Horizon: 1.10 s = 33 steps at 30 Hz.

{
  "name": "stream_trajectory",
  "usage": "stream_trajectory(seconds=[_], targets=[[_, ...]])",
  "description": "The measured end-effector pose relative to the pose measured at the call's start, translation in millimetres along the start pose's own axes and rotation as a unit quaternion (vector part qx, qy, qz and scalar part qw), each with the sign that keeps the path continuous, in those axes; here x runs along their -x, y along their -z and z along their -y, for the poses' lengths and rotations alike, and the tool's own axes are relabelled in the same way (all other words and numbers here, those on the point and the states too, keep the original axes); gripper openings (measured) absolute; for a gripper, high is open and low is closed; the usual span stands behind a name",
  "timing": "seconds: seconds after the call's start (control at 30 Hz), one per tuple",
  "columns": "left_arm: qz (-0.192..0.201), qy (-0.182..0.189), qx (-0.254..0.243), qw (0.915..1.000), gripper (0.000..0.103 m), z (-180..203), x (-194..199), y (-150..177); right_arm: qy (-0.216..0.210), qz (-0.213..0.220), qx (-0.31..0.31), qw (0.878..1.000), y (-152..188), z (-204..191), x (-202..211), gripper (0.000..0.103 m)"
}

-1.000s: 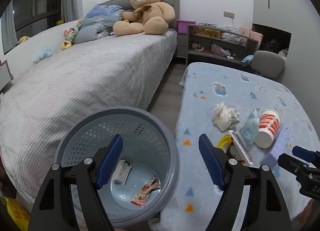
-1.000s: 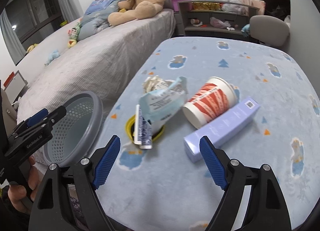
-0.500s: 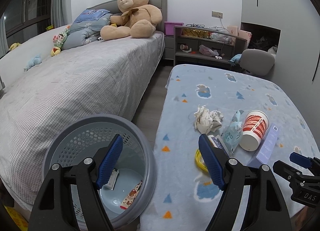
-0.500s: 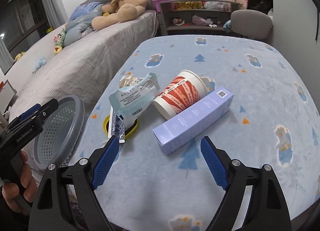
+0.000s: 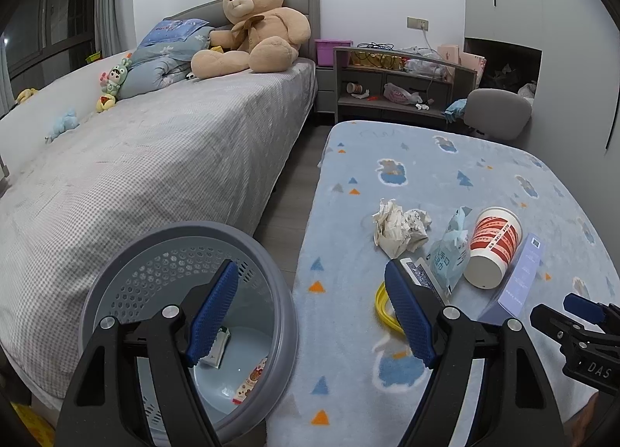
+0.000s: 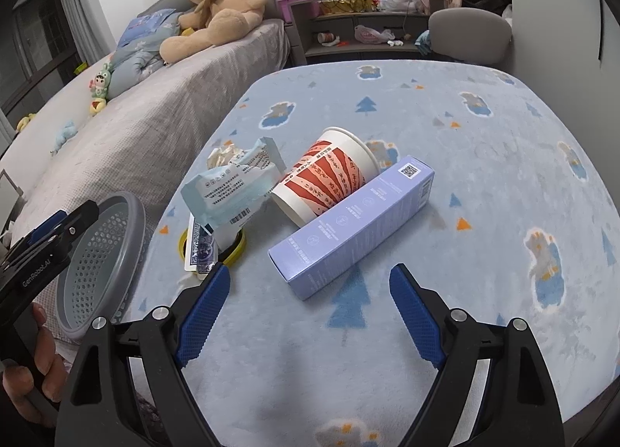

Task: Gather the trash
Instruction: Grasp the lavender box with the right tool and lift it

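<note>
Several pieces of trash lie bunched together on a table covered with a pale blue blanket (image 6: 484,160). Nearest the right gripper (image 6: 308,315) is a long lilac box (image 6: 352,226), lying flat and slanting away. A red-and-white paper cup (image 6: 329,176) lies on its side touching the box's far long side, its open mouth turned away from the right wrist camera. Left of the cup sits a crumpled light blue wrapper (image 6: 232,183), and under that a blue-patterned card pack (image 6: 201,249) rests on a yellow ring (image 6: 236,249). A crumpled ball of white paper (image 5: 401,226) lies just beyond the wrapper.

The right gripper's jaws stand wide apart with nothing between them, hovering short of the lilac box's near end. The left gripper (image 5: 310,309) is likewise spread wide and holds nothing; it hangs over the gap between the table edge and a grey perforated bin (image 5: 162,253). The bin stands beside the table and already holds a couple of small packets (image 5: 252,381). A hand (image 6: 31,373) grips the left tool's handle. A grey bed (image 5: 155,160) with a big teddy bear (image 5: 252,28) runs alongside.
</note>
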<state>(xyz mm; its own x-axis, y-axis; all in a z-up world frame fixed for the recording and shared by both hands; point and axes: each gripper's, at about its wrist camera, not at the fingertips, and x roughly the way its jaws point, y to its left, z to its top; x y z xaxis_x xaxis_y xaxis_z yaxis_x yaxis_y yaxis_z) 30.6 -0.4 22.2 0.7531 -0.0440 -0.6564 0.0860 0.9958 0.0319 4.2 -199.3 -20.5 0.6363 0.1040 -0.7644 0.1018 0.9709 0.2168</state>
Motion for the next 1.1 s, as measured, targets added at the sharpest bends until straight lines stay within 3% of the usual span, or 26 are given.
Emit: stream_trajectory(seconds=[0.23,0.7,1.1], targets=[[-0.001,0.001,0.001,1.0,0.075,0.1,0.0,0.1,0.009,-0.009,-0.01,1.0,-1.4,-3.7,-14.0,0.085],[-0.003,0.004,0.001,1.0,0.075,0.4,0.6,-0.7,0.066,-0.026,-0.032,0.997,-9.6,-6.6,-52.2,0.089],[-0.009,0.005,-0.003,0.9999,0.075,6.6,-4.0,2.5,0.098,-0.025,-0.043,0.994,2.7,37.3,-31.5,0.089]])
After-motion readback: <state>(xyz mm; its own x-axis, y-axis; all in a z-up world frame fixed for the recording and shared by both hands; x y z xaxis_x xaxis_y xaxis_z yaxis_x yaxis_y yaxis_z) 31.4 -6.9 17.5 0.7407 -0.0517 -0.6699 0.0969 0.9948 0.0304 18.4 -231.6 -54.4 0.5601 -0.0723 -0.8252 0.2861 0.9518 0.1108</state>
